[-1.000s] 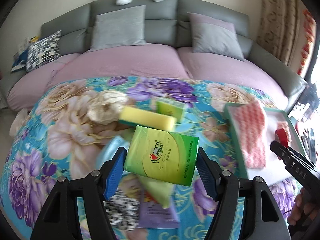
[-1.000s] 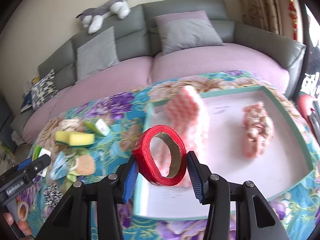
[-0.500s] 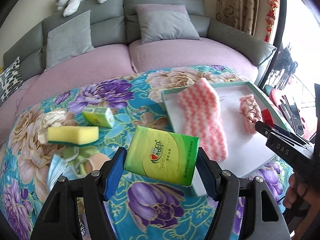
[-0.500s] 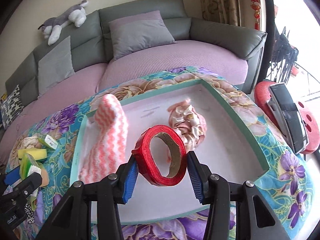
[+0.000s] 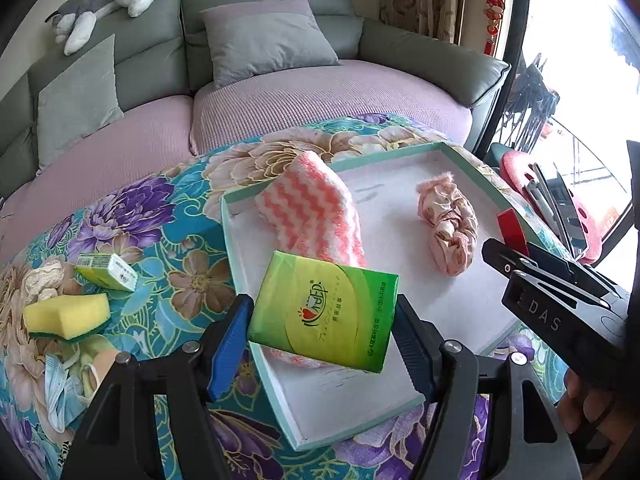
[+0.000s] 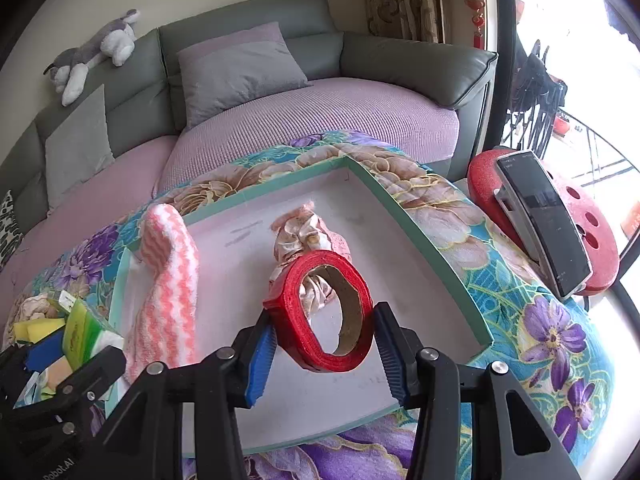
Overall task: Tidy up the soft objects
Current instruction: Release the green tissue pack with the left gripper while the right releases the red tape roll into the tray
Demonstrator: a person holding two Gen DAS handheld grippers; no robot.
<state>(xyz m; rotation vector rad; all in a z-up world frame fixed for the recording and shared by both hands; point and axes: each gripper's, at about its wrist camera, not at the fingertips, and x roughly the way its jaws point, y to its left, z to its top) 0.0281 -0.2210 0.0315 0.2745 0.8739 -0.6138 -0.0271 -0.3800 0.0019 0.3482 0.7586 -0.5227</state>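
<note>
Both grippers loaded over tray (image 5: 244,256). Left gripper (image 5: 322,332) clamped on green tissue pack (image 5: 324,310), above tray's near left part. Right gripper (image 6: 320,344) pinching red tape roll (image 6: 320,308), above tray's middle.

Done, by look of it: pink striped cloth (image 5: 312,212) and pink scrunchie (image 5: 450,228) lie inside tray.

Left: set down both loads; on floral cloth at left, yellow sponge (image 5: 66,314), small green pack (image 5: 106,272) and face mask (image 5: 60,380) wait outside tray.
</note>
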